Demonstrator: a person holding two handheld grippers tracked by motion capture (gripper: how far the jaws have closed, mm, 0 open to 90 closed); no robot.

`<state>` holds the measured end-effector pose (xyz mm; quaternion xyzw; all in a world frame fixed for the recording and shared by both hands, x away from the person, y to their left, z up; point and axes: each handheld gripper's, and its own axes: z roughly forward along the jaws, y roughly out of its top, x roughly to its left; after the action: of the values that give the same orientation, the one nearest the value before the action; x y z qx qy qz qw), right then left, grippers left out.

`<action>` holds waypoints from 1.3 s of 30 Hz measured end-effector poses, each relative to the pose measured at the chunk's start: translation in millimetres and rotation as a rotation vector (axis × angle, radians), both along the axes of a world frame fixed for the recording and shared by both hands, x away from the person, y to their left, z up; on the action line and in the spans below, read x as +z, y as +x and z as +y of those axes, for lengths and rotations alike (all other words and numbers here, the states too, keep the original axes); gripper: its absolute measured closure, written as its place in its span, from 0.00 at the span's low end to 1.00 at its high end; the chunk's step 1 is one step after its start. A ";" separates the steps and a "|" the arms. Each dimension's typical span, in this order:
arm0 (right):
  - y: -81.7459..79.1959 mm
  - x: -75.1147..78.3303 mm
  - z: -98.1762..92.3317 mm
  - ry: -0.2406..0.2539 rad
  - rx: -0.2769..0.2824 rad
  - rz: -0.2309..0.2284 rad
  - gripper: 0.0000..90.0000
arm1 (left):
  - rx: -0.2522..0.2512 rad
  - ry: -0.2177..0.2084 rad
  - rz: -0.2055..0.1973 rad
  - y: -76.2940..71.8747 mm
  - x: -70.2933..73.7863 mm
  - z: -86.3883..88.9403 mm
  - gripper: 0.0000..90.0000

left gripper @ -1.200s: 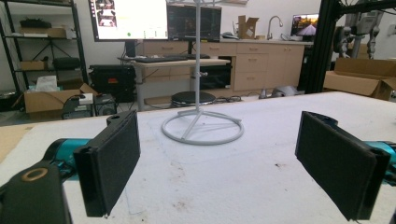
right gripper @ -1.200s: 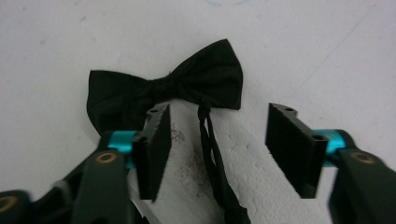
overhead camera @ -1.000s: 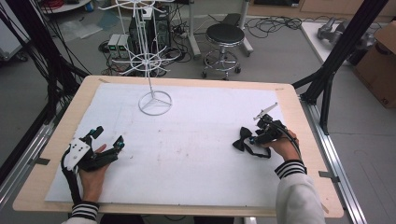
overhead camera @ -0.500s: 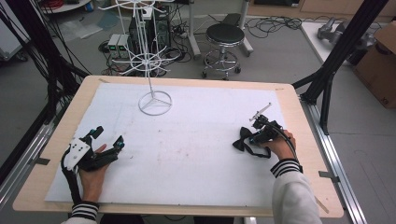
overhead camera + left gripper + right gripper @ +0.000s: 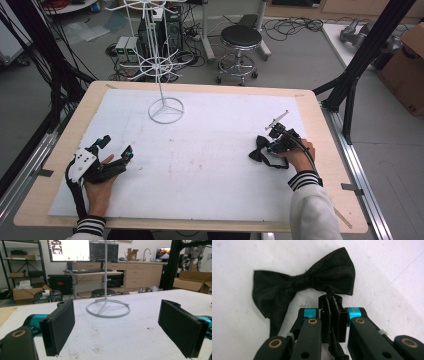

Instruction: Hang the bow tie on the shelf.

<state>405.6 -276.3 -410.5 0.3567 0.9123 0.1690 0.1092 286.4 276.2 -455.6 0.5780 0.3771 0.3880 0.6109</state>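
Right gripper view: right gripper (image 5: 331, 293) jaws have just been closing and now stand pressed together, pinching what looks like the thin black strap of the black bow tie (image 5: 304, 283), which lies flat on the white table cover (image 5: 387, 270) just beyond the tips. Left gripper (image 5: 114, 148) rests near the table's left edge, jaws wide apart, nothing between. Farther back stands the white wire rack (image 5: 165, 107).
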 end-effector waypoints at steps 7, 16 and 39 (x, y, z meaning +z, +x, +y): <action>-2.4 7.5 -0.2 0.055 0.011 -0.051 0.96 | 0.000 0.001 0.000 0.0 0.0 0.0 0.16; -7.7 24.7 7.1 0.204 0.050 -0.194 0.96 | -0.001 0.002 0.000 -0.2 0.0 -0.2 0.16; -14.1 52.2 35.2 0.611 0.090 -0.508 0.96 | -0.002 0.002 0.000 -0.2 0.1 -0.2 0.16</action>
<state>391.5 -241.1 -358.3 0.2794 0.7787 0.5201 0.2125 286.3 276.0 -455.5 0.5789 0.3764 0.3878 0.6106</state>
